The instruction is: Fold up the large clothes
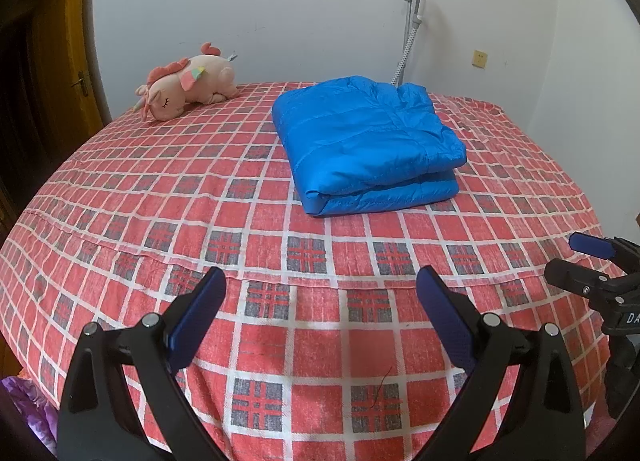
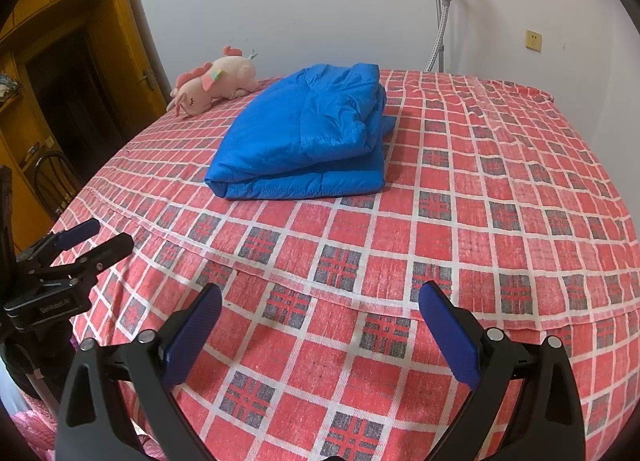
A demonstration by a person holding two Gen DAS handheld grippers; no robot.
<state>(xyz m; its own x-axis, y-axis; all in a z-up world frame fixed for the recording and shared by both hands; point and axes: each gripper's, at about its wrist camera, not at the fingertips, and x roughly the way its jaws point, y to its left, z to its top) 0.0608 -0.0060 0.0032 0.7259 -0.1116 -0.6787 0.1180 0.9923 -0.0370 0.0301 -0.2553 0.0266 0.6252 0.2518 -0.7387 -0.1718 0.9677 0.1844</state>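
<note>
On the bed (image 1: 120,197), folded blue jacket (image 1: 368,145), bare checked sheet nearside, left claw (image 1: 320,293) released, right claw (image 2: 320,309) released

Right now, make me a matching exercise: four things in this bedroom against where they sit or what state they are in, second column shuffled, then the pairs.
Column one:
1. blue puffer jacket
2. unicorn plush toy
3. left gripper
4. wall socket

Column two:
A. open, holding nothing, above the near edge of the bed
B. on the white wall beyond the bed's far right corner
C. folded into a thick stack on the checked bedsheet
D. lying on its side near the bed's far left corner

Pairs: 1-C, 2-D, 3-A, 4-B
</note>
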